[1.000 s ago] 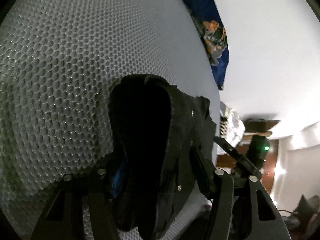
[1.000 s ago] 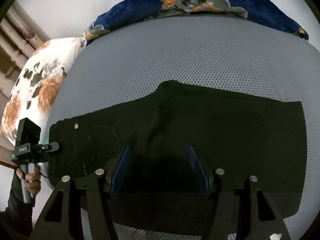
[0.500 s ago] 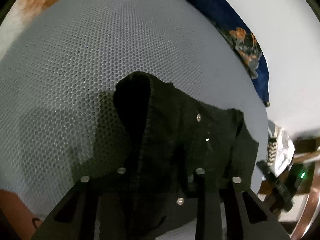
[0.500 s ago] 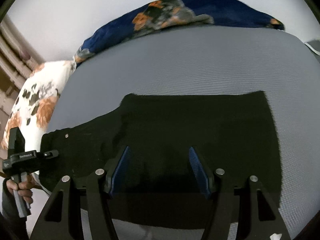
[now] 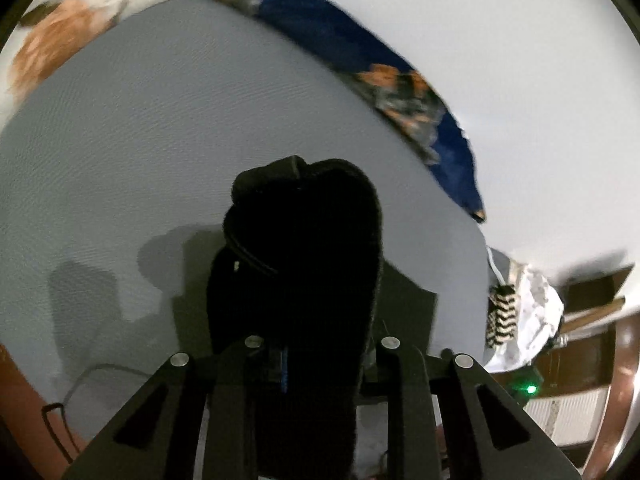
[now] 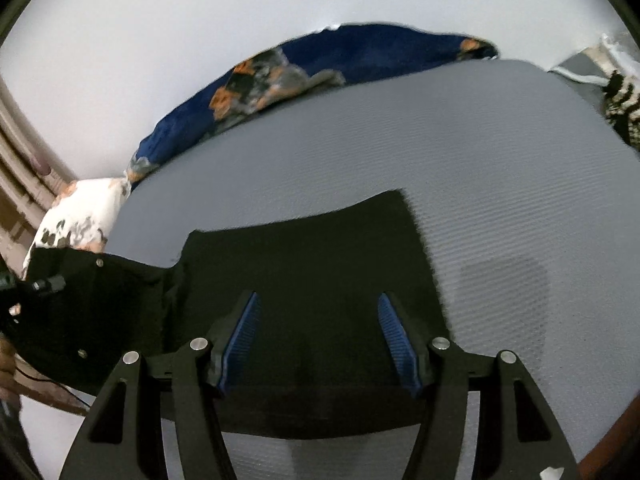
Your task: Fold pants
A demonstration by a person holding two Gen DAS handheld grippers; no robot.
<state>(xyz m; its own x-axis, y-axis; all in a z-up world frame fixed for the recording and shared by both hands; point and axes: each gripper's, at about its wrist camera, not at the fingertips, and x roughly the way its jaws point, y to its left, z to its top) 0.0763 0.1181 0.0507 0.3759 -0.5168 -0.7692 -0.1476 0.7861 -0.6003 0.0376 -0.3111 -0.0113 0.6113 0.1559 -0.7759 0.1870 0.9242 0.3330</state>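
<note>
The likeliest failure was the bunched waist end of the black pants (image 5: 304,280) slipping out of the left tool (image 5: 320,360), whose jaws had just been closing and were clenched on a thick wad of cloth raised off the grey bed (image 5: 160,160); a loose bite would drop it mid-fold. The right tool (image 6: 318,344) stood released, jaws apart, nothing pinched. Relative to the right tool, the pants lay flat on the bed directly beneath and ahead, stretching leftward to the lifted waistband.
</note>
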